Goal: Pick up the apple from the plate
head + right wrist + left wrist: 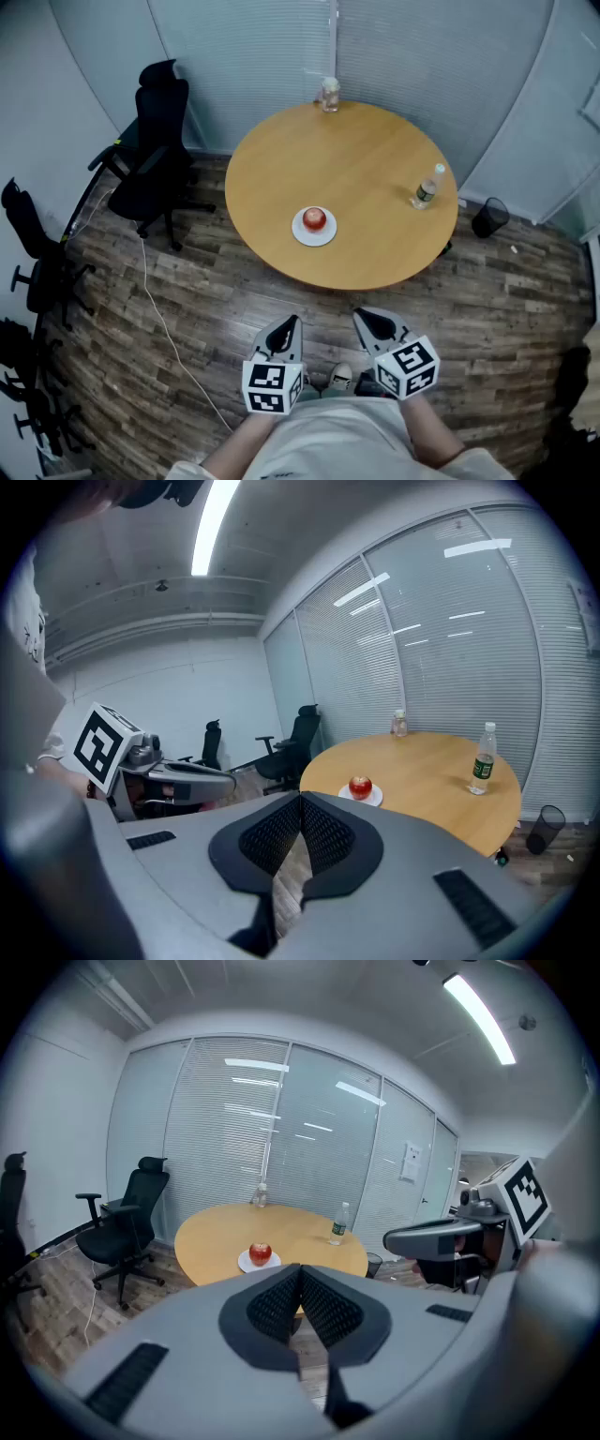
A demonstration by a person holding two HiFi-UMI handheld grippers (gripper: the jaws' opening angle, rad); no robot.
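Closest to the lens, the left gripper (284,330) and the right gripper (376,324) are hanging side by side at the bottom centre of the head view, over the plank floor (487,281) and short of the table's near edge. Each one's jaws are pressing together with nothing between them, as each gripper view is showing at its centre.

The apple (315,218) is sitting on a white plate (302,235) just left of centre in the head view, toward the near edge of the round wooden table (375,159). It is lying well apart from both grippers and is showing small in both gripper views, above the closed jaw tips. Further out, a plastic bottle (427,187) is standing near the table's right edge, and what is looking like a small jar (329,94), too small to be sure, is standing at the far edge. Off the table, a black chair (155,155) is standing at upper left and a dark bin (488,217) is sitting at right.

Judging from this, the task is only starting: the approach is in hand, with no reach made yet. The next move is calling for carrying one gripper forward over the table edge, spreading its jaws wider than the apple, setting them either side of it above the plate, then closing and lifting.
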